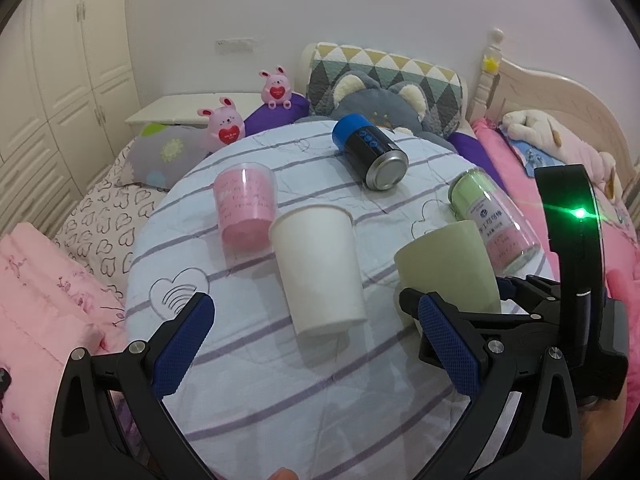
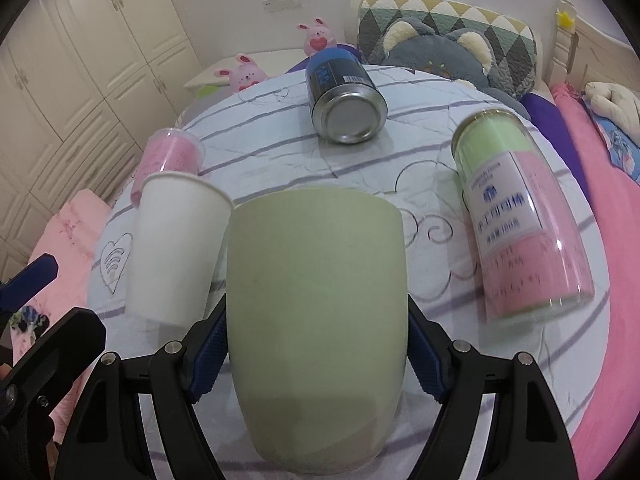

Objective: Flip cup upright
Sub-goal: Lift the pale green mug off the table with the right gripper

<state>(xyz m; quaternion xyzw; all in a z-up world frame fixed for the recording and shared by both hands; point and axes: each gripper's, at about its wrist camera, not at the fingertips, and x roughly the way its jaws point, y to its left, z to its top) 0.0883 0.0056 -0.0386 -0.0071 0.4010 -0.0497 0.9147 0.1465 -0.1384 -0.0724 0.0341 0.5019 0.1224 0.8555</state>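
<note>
A pale green cup (image 2: 316,320) fills the middle of the right wrist view, its mouth pointing away over the round table. My right gripper (image 2: 316,344) is shut on the green cup, blue pads pressed to both its sides. In the left wrist view the green cup (image 1: 448,268) sits at the right with the right gripper (image 1: 440,320) around it. My left gripper (image 1: 316,340) is open and empty, with a white paper cup (image 1: 320,268) standing between and beyond its fingers. The white paper cup (image 2: 172,248) also shows left of the green cup.
On the striped tablecloth (image 1: 260,380) lie a pink clear tube (image 1: 244,208), a blue and black can (image 1: 370,154) and a green and pink clear tube (image 1: 492,220). Beds with pillows and plush toys surround the table. A wardrobe (image 1: 52,80) stands at left.
</note>
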